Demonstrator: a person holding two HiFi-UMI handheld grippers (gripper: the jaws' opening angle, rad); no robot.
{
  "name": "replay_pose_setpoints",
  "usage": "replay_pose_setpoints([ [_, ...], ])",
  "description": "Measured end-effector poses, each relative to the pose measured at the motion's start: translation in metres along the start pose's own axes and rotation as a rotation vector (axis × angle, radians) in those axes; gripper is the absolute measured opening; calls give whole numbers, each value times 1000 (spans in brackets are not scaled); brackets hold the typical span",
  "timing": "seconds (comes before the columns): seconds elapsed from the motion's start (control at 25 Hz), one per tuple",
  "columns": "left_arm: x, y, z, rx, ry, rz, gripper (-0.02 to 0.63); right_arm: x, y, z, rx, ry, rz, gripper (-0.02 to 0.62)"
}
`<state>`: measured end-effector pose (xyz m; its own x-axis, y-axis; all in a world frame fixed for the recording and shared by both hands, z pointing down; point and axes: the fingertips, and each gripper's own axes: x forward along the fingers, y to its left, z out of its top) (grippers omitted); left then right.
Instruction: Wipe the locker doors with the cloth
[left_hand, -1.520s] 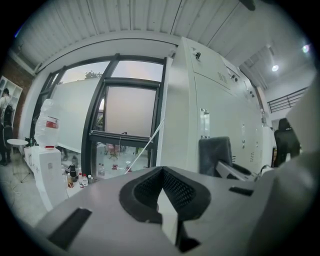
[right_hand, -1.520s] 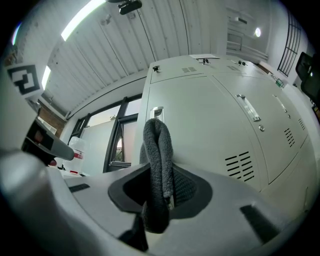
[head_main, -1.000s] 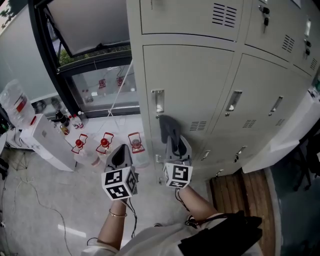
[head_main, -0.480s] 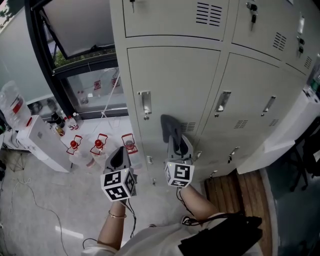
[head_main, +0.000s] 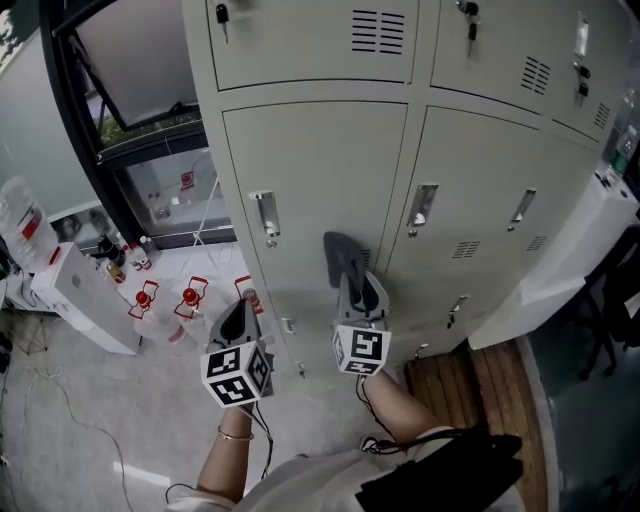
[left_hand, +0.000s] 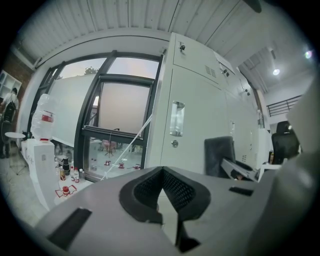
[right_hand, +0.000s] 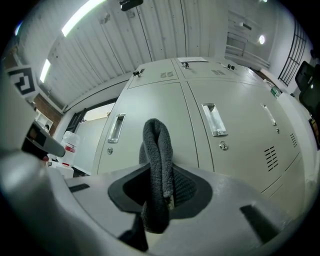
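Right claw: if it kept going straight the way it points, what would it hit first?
Most likely the locker door ahead, with the grey cloth pinched in the right claw touching first; the gap is hard to judge.

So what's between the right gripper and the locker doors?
Only the grey cloth. The right gripper is shut on it, and it pokes out toward the locker doors. The right gripper view shows this; whether it touches them is unclear.

Your cloth (head_main: 342, 256) is dark grey and fleecy, folded into a loop that stands up from the closed jaws of your right gripper (head_main: 353, 287). It sits close before the pale grey locker doors (head_main: 318, 190), all shut, with recessed handles and small vents.
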<state>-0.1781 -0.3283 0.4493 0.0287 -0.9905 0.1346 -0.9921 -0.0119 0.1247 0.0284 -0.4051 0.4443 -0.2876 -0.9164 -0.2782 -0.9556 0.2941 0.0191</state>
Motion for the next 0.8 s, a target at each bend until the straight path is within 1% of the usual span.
replay_pose_setpoints([
  [0.8,11,-65,-5,5,4,-25,3,-13,-97,8,-6,-9,-82,78],
])
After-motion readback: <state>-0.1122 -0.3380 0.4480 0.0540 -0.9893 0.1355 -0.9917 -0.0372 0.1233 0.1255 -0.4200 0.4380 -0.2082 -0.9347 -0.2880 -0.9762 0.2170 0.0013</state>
